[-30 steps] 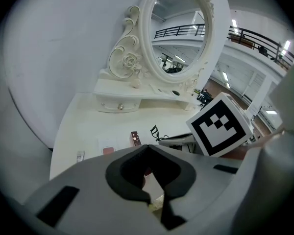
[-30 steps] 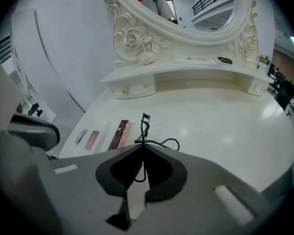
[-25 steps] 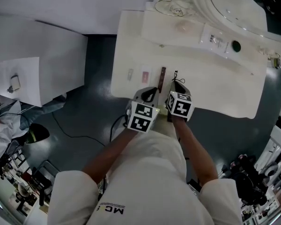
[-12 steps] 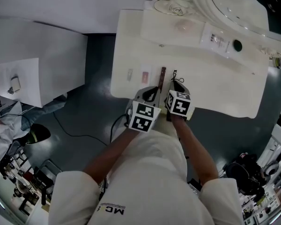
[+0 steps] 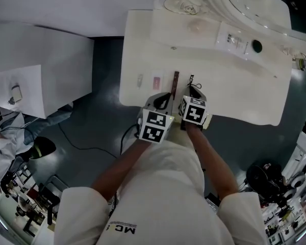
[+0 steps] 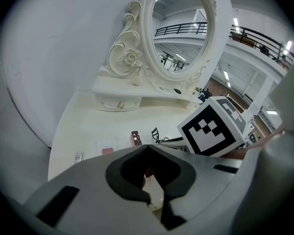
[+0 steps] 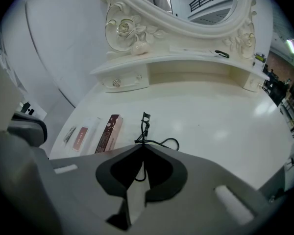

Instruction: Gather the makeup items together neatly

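Note:
Several makeup items lie in a row near the front of the white vanity table [image 5: 229,91]: a small silver piece [image 5: 139,79], a pink palette [image 5: 156,81], a dark red box [image 5: 175,82] and a black eyelash curler [image 5: 192,79]. My right gripper [image 5: 193,91] is shut, and its tips [image 7: 141,148] meet on the handle of the curler [image 7: 145,126]. One handle loop sticks out to the right. The left gripper [image 5: 162,101] hangs shut and empty just in front of the box [image 6: 136,138], beside the right gripper's marker cube [image 6: 213,126].
An ornate white mirror [image 5: 245,6] on a raised shelf with a small drawer [image 7: 122,81] stands at the back of the table. Dark floor [image 5: 99,121] lies to the left of the table's front edge, and a white counter [image 5: 41,65] stands beyond it.
Both grippers and the items keep their places. Only the head view has shifted slightly.

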`<move>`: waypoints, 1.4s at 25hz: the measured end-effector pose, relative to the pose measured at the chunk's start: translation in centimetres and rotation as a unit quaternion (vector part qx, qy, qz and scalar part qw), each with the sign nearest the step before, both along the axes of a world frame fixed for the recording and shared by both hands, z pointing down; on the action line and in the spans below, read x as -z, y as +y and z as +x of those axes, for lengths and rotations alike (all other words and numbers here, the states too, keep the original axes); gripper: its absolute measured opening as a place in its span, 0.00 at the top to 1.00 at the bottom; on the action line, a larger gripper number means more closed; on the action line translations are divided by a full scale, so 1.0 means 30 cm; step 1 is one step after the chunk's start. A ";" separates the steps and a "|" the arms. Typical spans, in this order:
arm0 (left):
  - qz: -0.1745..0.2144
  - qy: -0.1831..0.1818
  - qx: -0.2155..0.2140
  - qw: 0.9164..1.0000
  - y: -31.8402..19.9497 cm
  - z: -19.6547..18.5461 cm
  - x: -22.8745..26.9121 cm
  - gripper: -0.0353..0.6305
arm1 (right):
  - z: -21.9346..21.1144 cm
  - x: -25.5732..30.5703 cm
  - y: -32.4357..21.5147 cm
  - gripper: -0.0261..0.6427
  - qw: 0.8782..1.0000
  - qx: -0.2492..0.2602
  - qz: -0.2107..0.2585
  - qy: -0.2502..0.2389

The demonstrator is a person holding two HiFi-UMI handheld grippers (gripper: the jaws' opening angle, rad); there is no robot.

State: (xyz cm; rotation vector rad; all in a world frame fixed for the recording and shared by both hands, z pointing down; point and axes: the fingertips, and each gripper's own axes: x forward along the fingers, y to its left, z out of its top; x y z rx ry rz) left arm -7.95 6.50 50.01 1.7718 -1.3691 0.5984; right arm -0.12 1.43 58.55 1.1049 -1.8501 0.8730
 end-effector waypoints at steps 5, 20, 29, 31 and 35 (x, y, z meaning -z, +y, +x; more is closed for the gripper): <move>0.000 -0.001 0.004 1.000 0.012 -0.001 -0.002 0.93 | 0.010 -0.013 0.005 0.93 1.000 0.000 -0.005 0.000; 0.010 -0.006 -0.002 1.000 0.026 0.026 0.025 0.93 | 0.032 0.069 0.032 0.86 0.999 0.024 0.015 -0.028; 0.023 -0.011 -0.010 1.000 0.036 0.073 0.064 0.93 | 0.055 0.200 0.036 0.96 0.994 0.056 0.066 -0.070; 0.029 -0.014 -0.015 0.999 0.038 0.086 0.080 0.93 | 0.063 0.242 0.041 0.96 0.991 0.068 0.084 -0.083; 0.047 -0.018 -0.021 0.999 0.037 0.108 0.131 0.93 | 0.089 0.341 0.052 0.96 0.982 0.091 0.130 -0.098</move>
